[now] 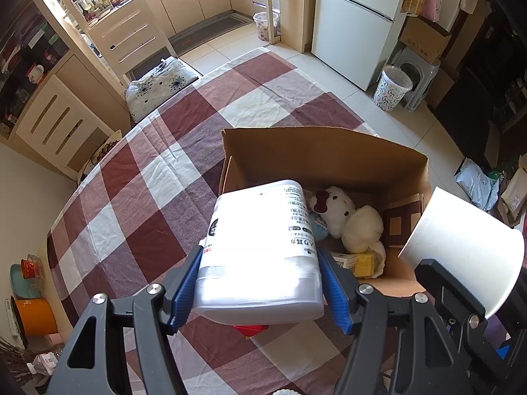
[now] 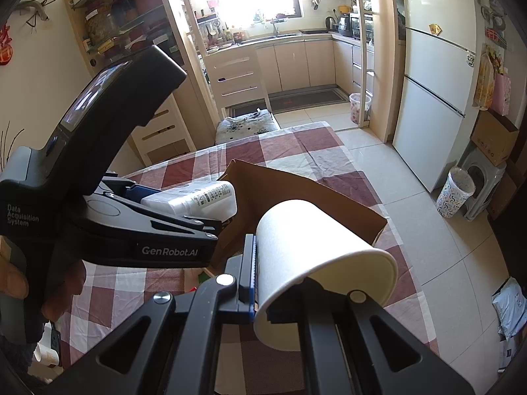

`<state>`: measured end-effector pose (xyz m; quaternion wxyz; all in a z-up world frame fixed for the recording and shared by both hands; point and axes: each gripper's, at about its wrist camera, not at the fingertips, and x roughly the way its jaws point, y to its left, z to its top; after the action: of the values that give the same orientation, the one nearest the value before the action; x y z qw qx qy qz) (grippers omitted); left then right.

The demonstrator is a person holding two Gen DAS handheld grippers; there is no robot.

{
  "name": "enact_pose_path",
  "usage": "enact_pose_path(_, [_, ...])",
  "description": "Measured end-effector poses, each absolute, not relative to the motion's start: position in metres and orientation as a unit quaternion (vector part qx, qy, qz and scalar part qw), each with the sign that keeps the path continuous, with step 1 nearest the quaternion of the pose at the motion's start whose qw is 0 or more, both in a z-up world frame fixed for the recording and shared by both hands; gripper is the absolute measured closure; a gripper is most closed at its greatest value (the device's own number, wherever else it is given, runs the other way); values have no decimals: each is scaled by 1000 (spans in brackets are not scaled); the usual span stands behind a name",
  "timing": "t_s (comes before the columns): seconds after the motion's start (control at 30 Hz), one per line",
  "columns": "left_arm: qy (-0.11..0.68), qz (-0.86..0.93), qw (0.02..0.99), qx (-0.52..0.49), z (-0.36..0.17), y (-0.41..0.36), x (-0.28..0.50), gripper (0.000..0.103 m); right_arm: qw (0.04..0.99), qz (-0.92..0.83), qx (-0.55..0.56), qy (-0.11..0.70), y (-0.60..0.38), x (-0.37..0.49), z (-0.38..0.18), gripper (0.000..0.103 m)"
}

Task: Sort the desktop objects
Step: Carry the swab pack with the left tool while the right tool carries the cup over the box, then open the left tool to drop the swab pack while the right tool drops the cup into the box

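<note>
A: Well, the tub (image 1: 260,250) sits clamped between the blue pads (image 1: 186,288) of the left gripper (image 1: 258,291), jaws about half open and pressing its two sides, held above the near edge of the box (image 1: 326,154).

B: And the right one?

A: The right gripper (image 2: 255,275) has pinched the wall of a paper cup (image 2: 316,263): one finger inside the rim, one outside, jaws all but closed. The cup lies tipped on its side, mouth toward the camera, just right of the box.

B: Why hold both there?

A: Probably because the box is the sorting bin. A plush toy (image 1: 346,217) and a small yellow packet (image 1: 360,261) already lie in it, so both items seem lined up for dropping in.

B: The tub is not in yet?

A: No, it hangs over the near rim, tilted, its far end leaning toward the opening. It looks wide for the space left beside the toy.

B: What surrounds it?

A: The box stands on a checked cloth (image 1: 148,197) over the counter, with something red (image 1: 250,330) under the tub. A person's hand (image 2: 19,283) shows behind the left gripper in the right view.
</note>
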<state>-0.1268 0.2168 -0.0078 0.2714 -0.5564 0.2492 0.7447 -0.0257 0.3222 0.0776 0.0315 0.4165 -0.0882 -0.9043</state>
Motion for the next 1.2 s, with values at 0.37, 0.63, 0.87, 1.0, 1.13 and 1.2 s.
enact_pose_path(0.37, [253, 746, 274, -552, -10, 220, -130, 34, 33, -903, 419, -88, 319, -27, 74, 98])
enact_pose_path(0.63, [281, 754, 248, -539, -7, 223, -143, 28, -3, -919, 386, -76, 324, -20, 85, 11])
enact_pose_path(0.87, [264, 758, 252, -541, -1, 215, -145, 28, 8, -922, 378, -87, 322, -16, 88, 11])
enact_pose_path(1.0, [257, 760, 249, -542, 1, 208, -143, 28, 14, -921, 378, -91, 319, -12, 91, 11])
enact_pose_path(1.13, [250, 761, 248, -546, 1, 203, -140, 28, 15, -921, 378, -95, 321, -11, 93, 11])
enact_pose_path(1.2, [245, 760, 248, -548, 2, 201, -138, 28, 15, -921, 379, -95, 322, -10, 93, 11])
